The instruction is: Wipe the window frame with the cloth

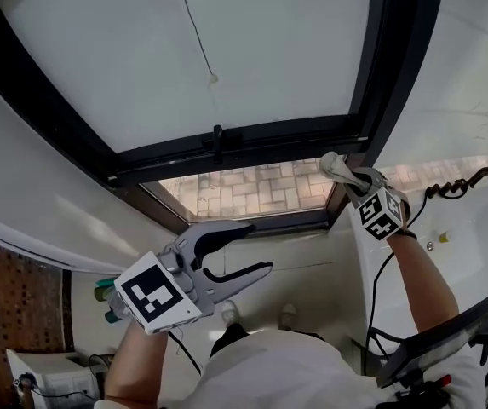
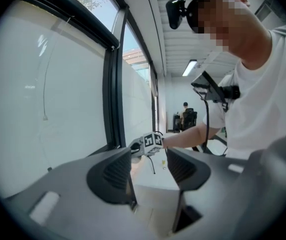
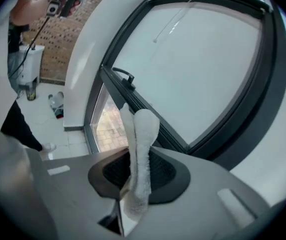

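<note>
1. The window frame is dark and goes all round a big white pane. The head view shows its bottom bar and right side. The right gripper view shows it from low down and very close.
2. A white bench sits to the right of the window. Only the head view shows it well.
3. Only the left gripper view looks back into the room. It shows a long ceiling and a person sitting far away.
4. The left hand-held gripper is held below the window, well away from the frame. Its own view shows the jaws spread wide with nothing between them.
5. The right hand-held gripper is up by the bottom right corner of the frame. Its jaws are pressed on the cloth.
6. The cloth is white and fluffy and sticks up out of the jaws. Its tip is close to the frame, but no view shows if it touches.
7. A small dark handle sits on the bottom bar, left of the cloth.
</note>
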Demonstrator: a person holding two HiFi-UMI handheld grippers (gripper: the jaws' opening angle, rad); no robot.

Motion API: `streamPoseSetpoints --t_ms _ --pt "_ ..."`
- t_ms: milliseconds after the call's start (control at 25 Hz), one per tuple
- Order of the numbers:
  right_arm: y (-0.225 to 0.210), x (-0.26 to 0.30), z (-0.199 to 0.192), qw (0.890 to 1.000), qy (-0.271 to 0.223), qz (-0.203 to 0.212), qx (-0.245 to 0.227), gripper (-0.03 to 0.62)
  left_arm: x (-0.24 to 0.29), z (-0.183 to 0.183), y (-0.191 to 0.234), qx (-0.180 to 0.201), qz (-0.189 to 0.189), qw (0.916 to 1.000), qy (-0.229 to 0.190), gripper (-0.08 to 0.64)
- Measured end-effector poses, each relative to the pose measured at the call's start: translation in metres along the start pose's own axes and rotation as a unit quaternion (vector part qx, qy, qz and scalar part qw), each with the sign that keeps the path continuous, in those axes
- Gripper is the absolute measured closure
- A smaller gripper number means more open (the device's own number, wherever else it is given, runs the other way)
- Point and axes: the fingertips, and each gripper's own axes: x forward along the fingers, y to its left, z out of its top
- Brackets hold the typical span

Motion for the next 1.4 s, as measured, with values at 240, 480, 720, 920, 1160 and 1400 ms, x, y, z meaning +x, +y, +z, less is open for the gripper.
streamPoseSetpoints --t_ms 240,480,720,920,1160,1400 --pt "0.052 -0.066 0.004 0.990 -0.038 -0.005 0.136 0.520 -0.023 -0.012 0.003 -0.020 0.039 0.9989 -0.018 0.317" --pt "0.094 -0.142 0.018 0.977 -0.056 -0.028 0.202 0.519 -0.064 -0.034 -0.016 -0.021 0.040 0.9986 -0.026 0.318" --pt "0.131 -0.216 0.076 0.957 -0.117 -0.067 0.257 0.518 -0.128 -0.056 -0.052 -0.026 0.054 0.9971 -0.047 0.318" --pt "0.173 -0.263 0.119 0.945 -0.146 -0.078 0.282 0.518 -0.189 -0.091 -0.079 -0.019 0.069 0.9966 -0.040 0.318" --pt "0.216 -0.308 0.128 0.937 -0.148 -0.089 0.303 0.518 -0.213 -0.108 -0.110 -0.030 0.071 0.9962 -0.040 0.318" --pt "0.218 -0.320 0.133 0.938 -0.155 -0.084 0.299 0.518 -0.219 -0.101 -0.121 -0.017 0.071 0.9965 -0.041 0.318"
